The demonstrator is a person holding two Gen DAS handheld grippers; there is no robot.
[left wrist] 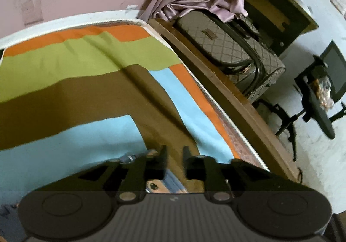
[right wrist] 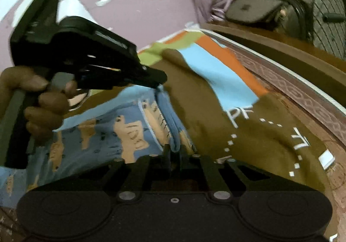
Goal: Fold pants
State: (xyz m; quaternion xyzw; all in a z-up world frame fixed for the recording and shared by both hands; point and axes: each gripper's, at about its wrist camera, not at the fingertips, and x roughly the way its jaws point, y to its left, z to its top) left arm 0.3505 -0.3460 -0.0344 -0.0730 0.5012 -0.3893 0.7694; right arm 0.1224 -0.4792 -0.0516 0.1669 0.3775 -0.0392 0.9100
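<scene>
We have the pants [right wrist: 121, 131], soft, light printed cloth that will sag and crease, lying on the bed [right wrist: 216, 73]; best taken along the edge. Our right gripper [right wrist: 175, 151] is nearly closed on that edge; our left gripper [left wrist: 174, 153] is slightly open, nothing held. A suitcase [left wrist: 233, 51] stands beyond the bed, not in our way.

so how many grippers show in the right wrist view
2: the right gripper at the bottom, fingers pinching a fold of the blue pants; the left gripper upper left, held in a hand.
</scene>
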